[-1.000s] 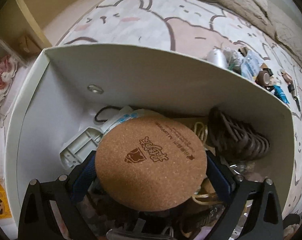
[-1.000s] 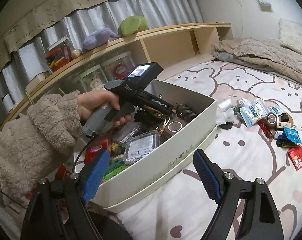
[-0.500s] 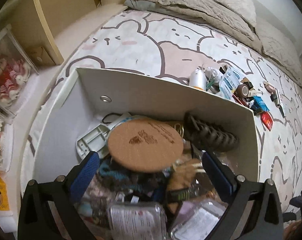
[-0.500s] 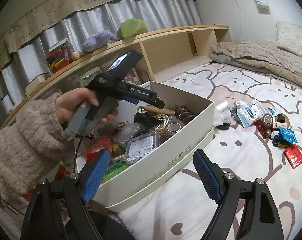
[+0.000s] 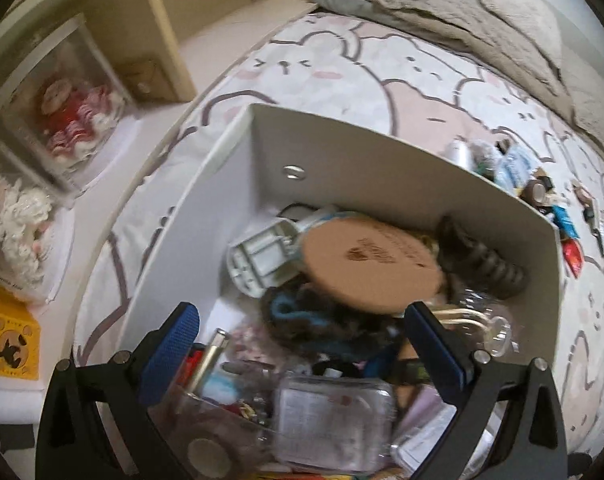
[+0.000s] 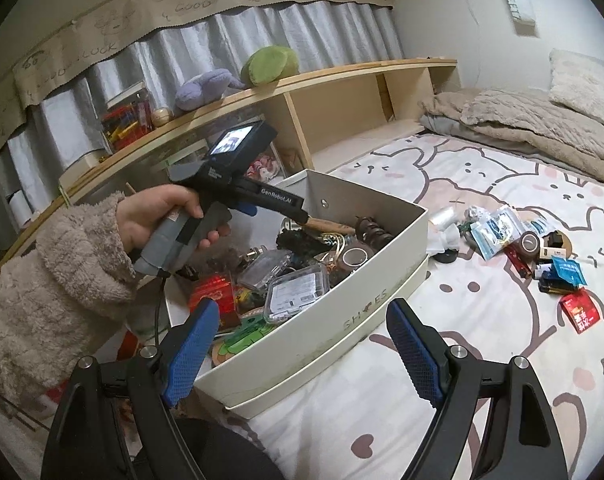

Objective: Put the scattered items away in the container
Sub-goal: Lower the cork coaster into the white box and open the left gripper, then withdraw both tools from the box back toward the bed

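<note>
While 1 s ago gripped | cork coaster (image 5: 371, 266) lies in box (image 5: 401, 168) | left gripper (image 5: 302, 340) open, raised

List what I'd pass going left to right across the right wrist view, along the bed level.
Fuzzy sleeve → hand holding the left gripper → white shoe box → silver bottle → clear packet → tape roll → blue sachet → red packet.

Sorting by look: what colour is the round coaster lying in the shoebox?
Cork brown with a darker printed logo; the coaster shows best in the left wrist view.
</note>
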A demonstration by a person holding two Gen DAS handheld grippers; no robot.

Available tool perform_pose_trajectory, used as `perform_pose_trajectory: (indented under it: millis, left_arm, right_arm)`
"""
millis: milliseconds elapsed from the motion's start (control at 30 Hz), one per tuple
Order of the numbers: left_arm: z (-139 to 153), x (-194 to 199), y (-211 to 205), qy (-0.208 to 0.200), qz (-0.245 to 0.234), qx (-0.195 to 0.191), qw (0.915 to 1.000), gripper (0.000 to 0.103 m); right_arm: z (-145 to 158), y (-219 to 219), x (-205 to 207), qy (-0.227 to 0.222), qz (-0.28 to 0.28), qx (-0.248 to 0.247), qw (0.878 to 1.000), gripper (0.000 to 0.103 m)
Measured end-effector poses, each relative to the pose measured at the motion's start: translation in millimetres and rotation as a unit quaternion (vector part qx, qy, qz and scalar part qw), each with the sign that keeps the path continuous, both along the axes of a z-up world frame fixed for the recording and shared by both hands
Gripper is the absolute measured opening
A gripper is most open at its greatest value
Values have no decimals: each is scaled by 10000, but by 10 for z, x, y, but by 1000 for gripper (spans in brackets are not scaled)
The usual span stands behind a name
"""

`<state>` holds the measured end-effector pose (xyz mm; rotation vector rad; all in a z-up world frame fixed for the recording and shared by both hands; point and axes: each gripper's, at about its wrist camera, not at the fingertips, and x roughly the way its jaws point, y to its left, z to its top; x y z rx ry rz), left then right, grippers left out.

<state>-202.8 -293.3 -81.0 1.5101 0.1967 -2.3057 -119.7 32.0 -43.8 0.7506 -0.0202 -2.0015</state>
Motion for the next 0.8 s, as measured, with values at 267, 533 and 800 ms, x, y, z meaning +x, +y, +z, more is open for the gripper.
perform_pose_trajectory:
  millis: [267,533,800]
  left_arm:
    - [-172,-94,2,-178,67,-69,9998,103]
    - [-83,69,118,43,-18,8,10000,103]
    - [146,377,305,526,-110,239,9983,103]
  right_arm:
    - [-8,17,-4,-21,-93,98,9999,86]
    - [35,73,14,-14,-146,44,9999,86]
    - [224,129,92,78,-243,-102,9996,86]
